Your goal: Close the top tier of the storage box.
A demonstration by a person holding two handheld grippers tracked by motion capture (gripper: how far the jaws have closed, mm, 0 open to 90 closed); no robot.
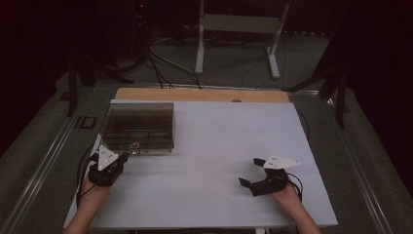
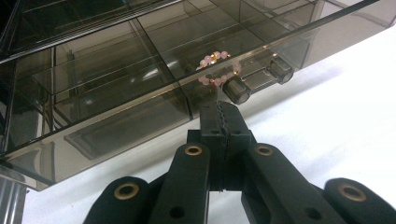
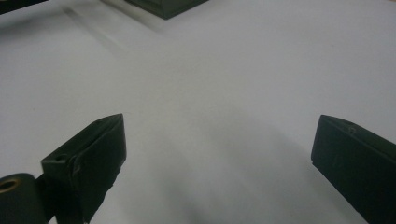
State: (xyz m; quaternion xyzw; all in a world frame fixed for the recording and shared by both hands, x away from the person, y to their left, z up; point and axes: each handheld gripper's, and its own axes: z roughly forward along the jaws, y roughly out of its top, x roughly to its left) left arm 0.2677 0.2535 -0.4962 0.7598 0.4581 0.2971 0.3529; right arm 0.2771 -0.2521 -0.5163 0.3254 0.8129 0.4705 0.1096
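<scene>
Left gripper, jaws together, just near of smoky compartment box holding pink bead bracelet; right gripper jaws apart over table.

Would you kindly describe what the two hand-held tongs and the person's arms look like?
Both the left tongs and the right tongs are black, each topped by a pale grey three-cornered plate with small dark holes. Thin black cables loop from each body. In the left gripper view, the linkage arms carry brass-coloured rivets, and the pads look ridged. The forearms show no sleeves.
</scene>
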